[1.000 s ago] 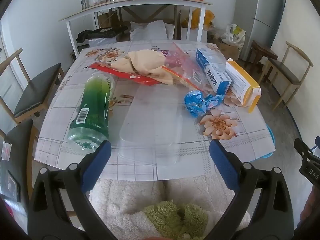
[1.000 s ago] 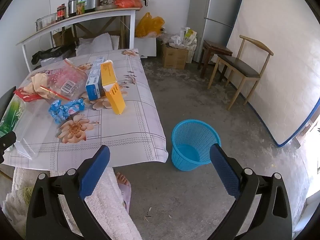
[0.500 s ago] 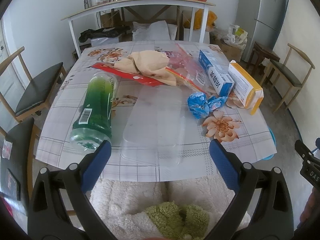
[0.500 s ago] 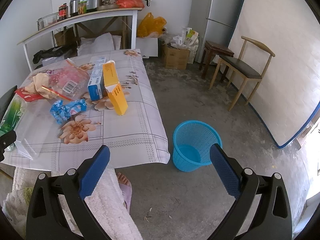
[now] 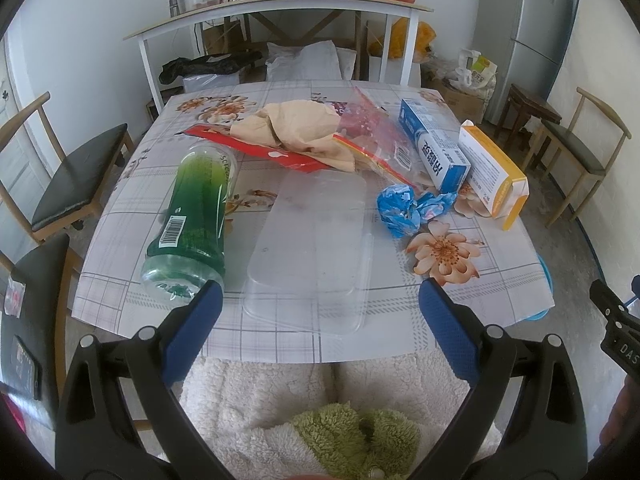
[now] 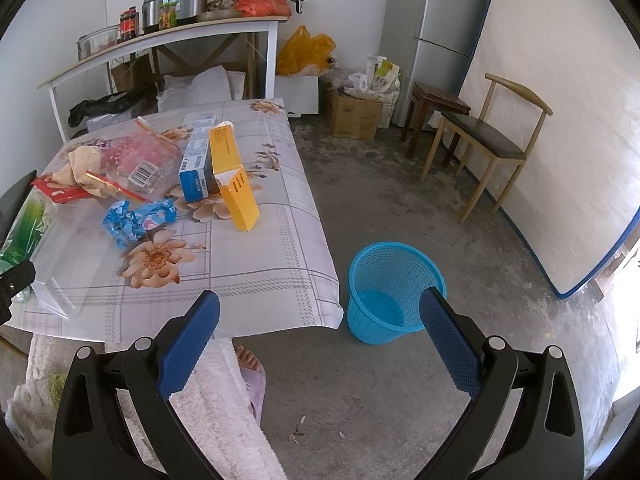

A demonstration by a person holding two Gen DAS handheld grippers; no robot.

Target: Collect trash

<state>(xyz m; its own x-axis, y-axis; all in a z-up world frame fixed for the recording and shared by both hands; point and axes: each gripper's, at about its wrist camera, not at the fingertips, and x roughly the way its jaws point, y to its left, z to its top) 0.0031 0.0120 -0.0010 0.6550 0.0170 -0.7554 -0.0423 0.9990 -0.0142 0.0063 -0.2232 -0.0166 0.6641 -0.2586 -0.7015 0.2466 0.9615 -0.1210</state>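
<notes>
Along the bottom of the left wrist view, the left hand-held gripper (image 5: 320, 304) stands wide and empty, short of the worktop (image 5: 516, 292) edge. Just above it lies a clear plastic tray (image 5: 312, 248), flat, thin and probably slippery; I judge a raised rim the best hold. To its left a green bottle (image 5: 192, 216) lies on its side: stiff, round, likely to roll, so grip across the body. Right of centre sits a crumpled blue wrapper (image 5: 412, 208), light and soft, easy to pinch anywhere. Higher up are tan crumpled paper (image 5: 296, 128) and two stiff cartons, blue (image 5: 436, 148) and yellow (image 5: 492, 172). At the bottom of the right wrist view, the right hand-held gripper (image 6: 320, 308) is also wide and empty, with the blue basket (image 6: 396, 276) on the floor between its fingers in the picture.
</notes>
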